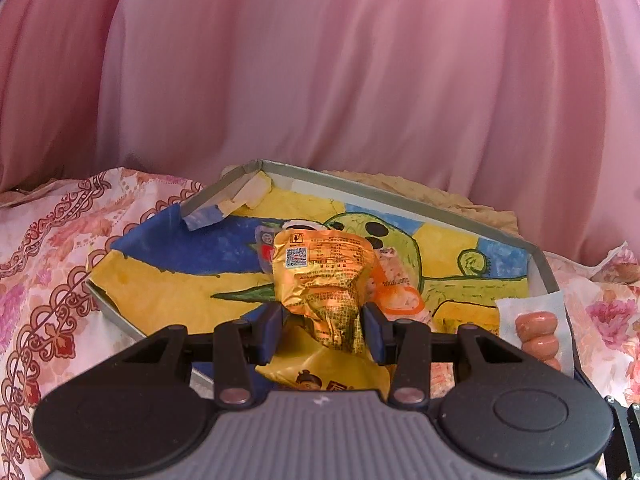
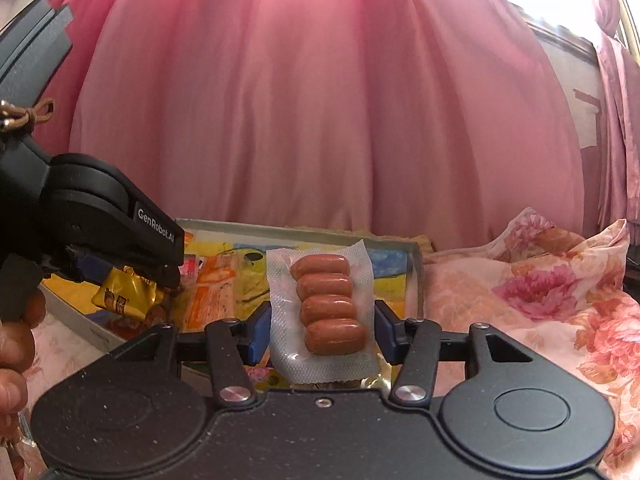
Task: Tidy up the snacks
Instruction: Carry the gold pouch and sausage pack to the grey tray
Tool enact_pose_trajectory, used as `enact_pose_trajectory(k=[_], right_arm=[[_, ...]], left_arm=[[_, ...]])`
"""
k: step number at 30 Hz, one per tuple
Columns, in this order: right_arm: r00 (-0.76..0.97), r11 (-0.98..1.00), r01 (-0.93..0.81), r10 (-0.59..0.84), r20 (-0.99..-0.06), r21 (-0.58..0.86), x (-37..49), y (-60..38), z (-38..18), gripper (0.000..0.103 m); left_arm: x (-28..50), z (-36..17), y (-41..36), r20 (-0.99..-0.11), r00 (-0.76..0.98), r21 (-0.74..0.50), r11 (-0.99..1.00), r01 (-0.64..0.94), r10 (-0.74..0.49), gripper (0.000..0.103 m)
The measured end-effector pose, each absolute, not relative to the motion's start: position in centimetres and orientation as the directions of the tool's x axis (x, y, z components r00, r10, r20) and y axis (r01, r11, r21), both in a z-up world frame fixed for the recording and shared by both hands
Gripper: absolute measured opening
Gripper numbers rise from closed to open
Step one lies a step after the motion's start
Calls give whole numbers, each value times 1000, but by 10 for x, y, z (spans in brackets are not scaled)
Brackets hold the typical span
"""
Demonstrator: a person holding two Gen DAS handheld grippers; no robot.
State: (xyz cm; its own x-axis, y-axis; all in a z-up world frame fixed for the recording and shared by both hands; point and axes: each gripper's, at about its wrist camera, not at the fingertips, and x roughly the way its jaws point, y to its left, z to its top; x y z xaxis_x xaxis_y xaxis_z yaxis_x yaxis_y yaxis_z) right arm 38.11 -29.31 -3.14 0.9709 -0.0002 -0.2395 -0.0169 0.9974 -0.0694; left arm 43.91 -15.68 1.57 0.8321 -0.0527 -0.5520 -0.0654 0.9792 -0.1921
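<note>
Left gripper [image 1: 323, 326]: blue pads are pressed into a crumpled orange-gold snack packet [image 1: 326, 280], pinched at its narrow waist. The packet is held upright over the near edge of the painted tray [image 1: 400, 196]. A yellow packet [image 1: 328, 372] is seen just below the pads, close against the gripper body; whether it is touched cannot be told.

Right gripper [image 2: 323, 328]: the vacuum-sealed sausage pack [image 2: 322, 308], four sausages in a row, is flanked by both pads at its sealed margins. The left pad is seen against the plastic edge; a thin gap appears at the right pad, so a firm pinch cannot be confirmed. The pack is placed lengthwise over the tray's right near corner.

Tray: shallow, grey-rimmed, painted yellow, blue and green inside. The far left corner of the rim is torn and folded inward [image 1: 216, 204]. More packets [image 1: 396, 284] are seen lying mid-tray behind the orange-gold one. Bare painted floor is seen along the left side and the far right corner.

Surroundings: floral cloth [image 2: 520, 300] lies all round the tray; a pink curtain [image 1: 320, 60] hangs close behind the far edge. A hand [image 2: 16, 344] is seen on the left gripper's grip.
</note>
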Motion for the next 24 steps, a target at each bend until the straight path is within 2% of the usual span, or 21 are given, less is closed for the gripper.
enact_pose_trajectory(k=[16,18,20,24], right_arm=[[965,998,-13,-5,-263,-66,386,-295,-33,59],[965,998,-10,-9,-263,-68,386,-295,-33,61],[965,997,-7,-12,-261,-72,386,-295,-33,61],[968,998,0,-15,-250,-60,385,-297,-33,62]], left_arm=[[441,10,-154,-576,816,-205,975,-90,-45,52],[441,10,-153,-573,818,-210,974,-90,-48,59],[439,11,-152,-562,826,-218,972,-93,-47,76],[435,16,-149,-529,847,-240,967,-91,-52,84]])
